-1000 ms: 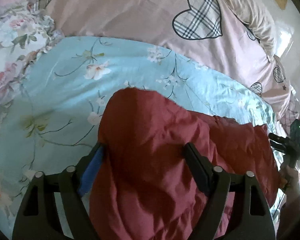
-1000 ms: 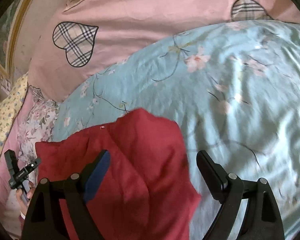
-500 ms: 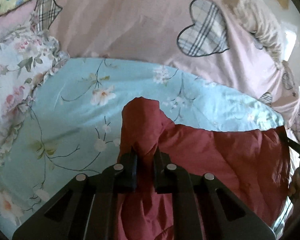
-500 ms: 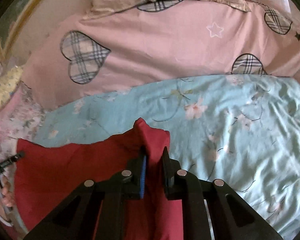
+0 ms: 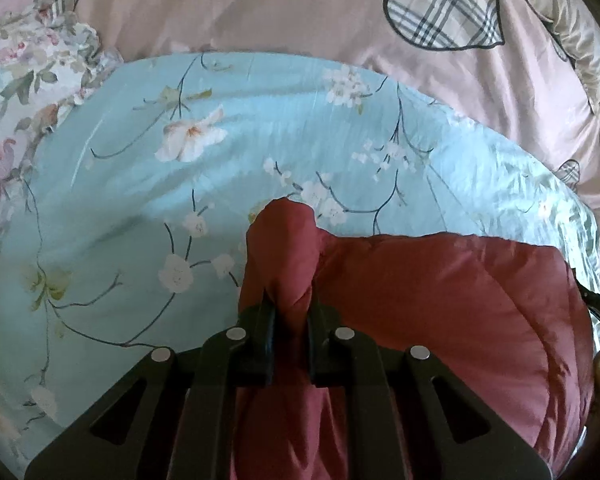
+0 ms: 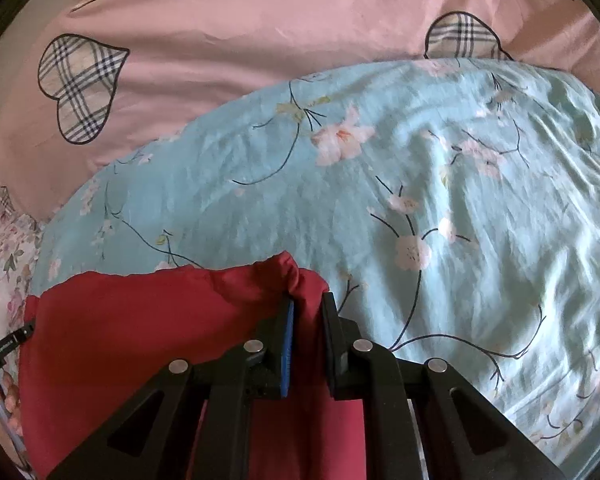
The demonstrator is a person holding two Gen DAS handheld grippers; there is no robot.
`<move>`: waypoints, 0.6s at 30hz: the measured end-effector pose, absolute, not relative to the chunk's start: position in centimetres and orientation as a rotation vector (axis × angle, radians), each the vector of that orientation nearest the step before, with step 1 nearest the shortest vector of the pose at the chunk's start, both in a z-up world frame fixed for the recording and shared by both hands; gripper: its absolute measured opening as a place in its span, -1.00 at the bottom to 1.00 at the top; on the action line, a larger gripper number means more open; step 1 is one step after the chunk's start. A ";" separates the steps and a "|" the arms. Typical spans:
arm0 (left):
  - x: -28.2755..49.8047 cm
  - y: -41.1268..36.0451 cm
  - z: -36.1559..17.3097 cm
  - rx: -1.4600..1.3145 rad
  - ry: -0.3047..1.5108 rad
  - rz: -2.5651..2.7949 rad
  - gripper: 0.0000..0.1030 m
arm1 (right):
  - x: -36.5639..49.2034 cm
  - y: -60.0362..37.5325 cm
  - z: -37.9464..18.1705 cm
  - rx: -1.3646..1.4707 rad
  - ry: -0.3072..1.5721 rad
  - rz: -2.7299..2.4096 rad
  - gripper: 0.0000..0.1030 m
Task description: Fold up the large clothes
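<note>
A dark red garment (image 5: 440, 304) hangs stretched between my two grippers above a light blue floral bedcover (image 5: 204, 184). My left gripper (image 5: 290, 304) is shut on a bunched corner of the garment, which pokes out past the fingertips. In the right wrist view the same red garment (image 6: 140, 332) spreads to the left, and my right gripper (image 6: 306, 300) is shut on its other corner. The lower part of the garment is hidden below both frames.
A pink duvet with plaid hearts (image 5: 300, 12) lies beyond the blue cover (image 6: 420, 184). A floral pillow (image 5: 16, 92) sits at the left. The other hand and gripper show at the frame edges (image 6: 0, 356).
Both grippers closed on the garment's corners a second ago and have since lifted it, pulling the top edge taut between them; both cameras have tilted down toward the bed.
</note>
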State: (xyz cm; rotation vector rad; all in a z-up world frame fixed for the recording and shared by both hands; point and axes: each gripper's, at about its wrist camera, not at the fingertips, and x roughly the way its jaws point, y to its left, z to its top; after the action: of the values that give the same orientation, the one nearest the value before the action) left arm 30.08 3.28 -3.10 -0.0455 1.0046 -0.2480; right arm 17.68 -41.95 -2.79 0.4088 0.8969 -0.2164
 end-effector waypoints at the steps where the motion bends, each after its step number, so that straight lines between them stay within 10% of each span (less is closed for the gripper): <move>1: 30.1 3.4 -3.3 -0.049 1.009 -0.248 -0.78 | 17.6 -42.0 -2.8 0.411 0.896 -0.220 -0.80; 10: 30.1 4.0 -2.9 -0.090 1.019 -0.243 -0.58 | 17.8 -41.9 -2.9 0.399 0.909 -0.226 -0.81; 14: 29.8 5.7 -2.1 -0.162 1.010 -0.229 0.07 | 17.7 -41.9 -2.8 0.389 0.913 -0.230 -0.78; 18: 29.3 7.4 -1.3 -0.222 0.988 -0.219 0.12 | 17.6 -41.8 -2.7 0.364 0.928 -0.257 -0.53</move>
State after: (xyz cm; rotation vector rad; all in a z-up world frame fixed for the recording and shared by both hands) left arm 29.34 7.40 -1.29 -0.2219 0.9878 -0.2190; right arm 17.60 -41.82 -2.72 0.3641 0.9279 -0.2573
